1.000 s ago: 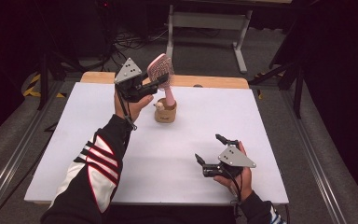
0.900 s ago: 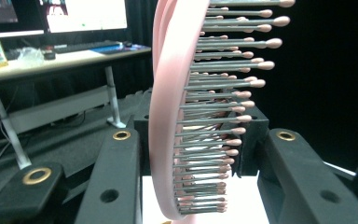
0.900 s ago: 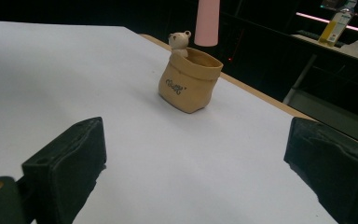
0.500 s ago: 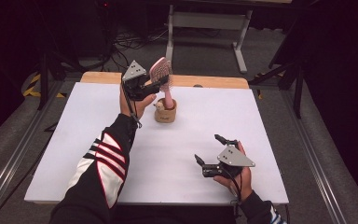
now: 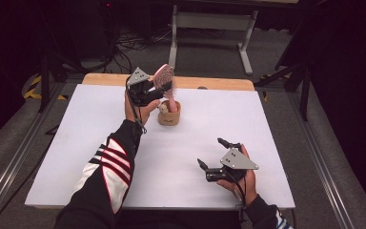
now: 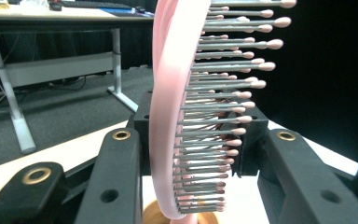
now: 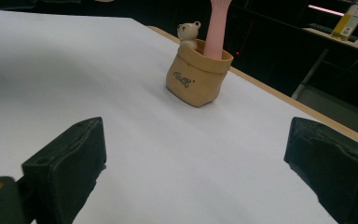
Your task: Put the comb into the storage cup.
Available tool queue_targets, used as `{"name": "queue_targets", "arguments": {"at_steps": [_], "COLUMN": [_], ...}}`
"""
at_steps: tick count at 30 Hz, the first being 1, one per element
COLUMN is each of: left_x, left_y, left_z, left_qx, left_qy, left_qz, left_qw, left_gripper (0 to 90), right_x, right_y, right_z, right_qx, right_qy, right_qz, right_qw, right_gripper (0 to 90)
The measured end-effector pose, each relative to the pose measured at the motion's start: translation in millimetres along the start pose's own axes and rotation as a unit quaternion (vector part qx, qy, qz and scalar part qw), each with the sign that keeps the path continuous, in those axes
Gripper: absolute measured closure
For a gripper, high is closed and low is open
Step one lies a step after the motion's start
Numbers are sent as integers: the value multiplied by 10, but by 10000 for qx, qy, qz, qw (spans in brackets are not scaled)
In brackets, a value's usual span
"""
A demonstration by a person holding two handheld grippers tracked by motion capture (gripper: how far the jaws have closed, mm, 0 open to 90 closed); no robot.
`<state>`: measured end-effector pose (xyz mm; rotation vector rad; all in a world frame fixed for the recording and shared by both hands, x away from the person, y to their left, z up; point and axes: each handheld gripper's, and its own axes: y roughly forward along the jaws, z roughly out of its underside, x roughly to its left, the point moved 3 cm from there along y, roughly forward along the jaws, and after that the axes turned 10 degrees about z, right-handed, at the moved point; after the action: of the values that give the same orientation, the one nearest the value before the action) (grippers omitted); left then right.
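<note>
A pink hairbrush (image 5: pixel 164 78) stands upright with its handle (image 7: pixel 216 32) inside a small tan pouch-shaped holder (image 5: pixel 169 116) at the back middle of the white table. My left gripper (image 5: pixel 158 90) is shut on the brush head from the left. In the left gripper view the pink rim and bristles (image 6: pixel 172 116) sit between the two black jaws. A tiny bear figure (image 7: pixel 189 31) peeks from the holder (image 7: pixel 196 77). My right gripper (image 5: pixel 210 152) rests near the front right of the table, open, with nothing between its pads (image 7: pixel 193 154).
The white tabletop (image 5: pixel 76 143) has a wooden strip (image 5: pixel 209 83) along its back edge. A grey desk frame (image 5: pixel 209 21) and cables lie on the floor behind. Metal rails (image 5: pixel 9 167) run along both sides of the table.
My left hand has come down and a little to the right with the brush, so the handle sits deeper in the holder. The right gripper has not moved.
</note>
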<state>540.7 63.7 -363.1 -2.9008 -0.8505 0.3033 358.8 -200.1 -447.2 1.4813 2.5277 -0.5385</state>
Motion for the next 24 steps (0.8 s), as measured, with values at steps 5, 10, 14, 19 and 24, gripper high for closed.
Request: {"name": "queue_targets", "arguments": {"at_steps": [5, 10, 14, 19, 24], "left_x": [16, 29, 33, 48, 68], "left_y": [2, -1, -3, -5, 5], "left_z": [36, 86, 111, 143, 212], "left_qx": [-45, -79, -77, -110, -29], "left_qy": [-82, -165, -207, -234, -312], "left_qz": [15, 30, 55, 44, 11], "left_qw": [10000, 9998, 9997, 9997, 9995], "left_gripper": [629, 629, 629, 628, 628], "right_x": [6, 4, 8, 8, 14], "right_y": [0, 5, 4, 7, 10], "right_z": [1, 3, 0, 2, 5], "right_qx": [17, 22, 20, 27, 47], "right_qy": [-15, 1, 0, 2, 17], "right_qz": [-12, -16, -24, -23, -43], "right_qw": [10000, 10000, 10000, 10000, 10000], "right_gripper": [60, 61, 61, 61, 61]}}
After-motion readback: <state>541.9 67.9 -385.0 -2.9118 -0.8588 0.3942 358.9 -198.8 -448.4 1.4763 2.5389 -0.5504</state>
